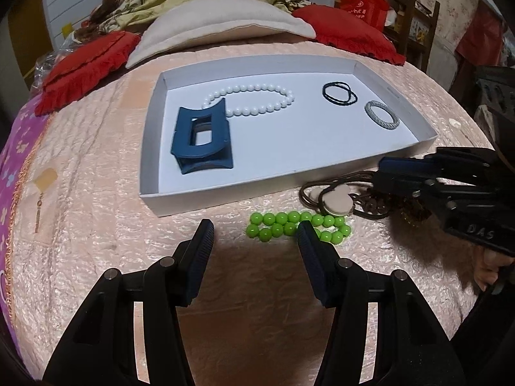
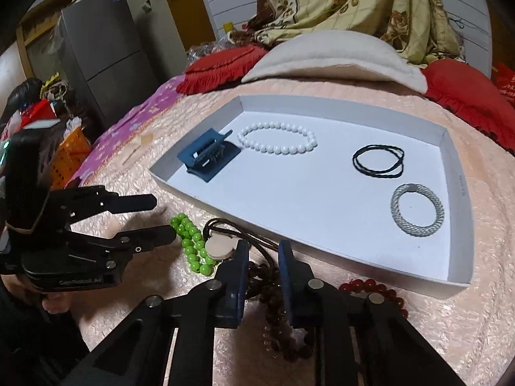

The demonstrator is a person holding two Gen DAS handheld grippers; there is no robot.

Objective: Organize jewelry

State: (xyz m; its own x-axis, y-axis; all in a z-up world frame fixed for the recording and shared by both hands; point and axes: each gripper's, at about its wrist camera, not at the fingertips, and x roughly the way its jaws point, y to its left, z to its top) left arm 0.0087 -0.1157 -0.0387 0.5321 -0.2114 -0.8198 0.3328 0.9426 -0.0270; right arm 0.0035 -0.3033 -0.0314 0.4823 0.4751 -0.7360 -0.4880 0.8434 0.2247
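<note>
On the pink quilted bedspread (image 1: 96, 160), a glossy lime-green round-bead bracelet (image 1: 289, 225) is lying doubled; left gripper (image 1: 254, 234) is gaping wide, right gripper (image 2: 264, 251) is hovering narrowly parted.

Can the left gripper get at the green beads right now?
Probably yes: the left gripper is open just short of the green beads, which lie bare on the bedspread, with only the brown cord close behind.

White tray (image 1: 396, 96) held blue claw clip (image 1: 201, 140), white bead bracelet (image 1: 257, 101), black ties (image 1: 339, 93), grey tie (image 1: 382, 116); green beads (image 1: 289, 225), brown cord (image 1: 334, 199), probably dark beads (image 2: 273, 289) lay outside its near edge.
</note>
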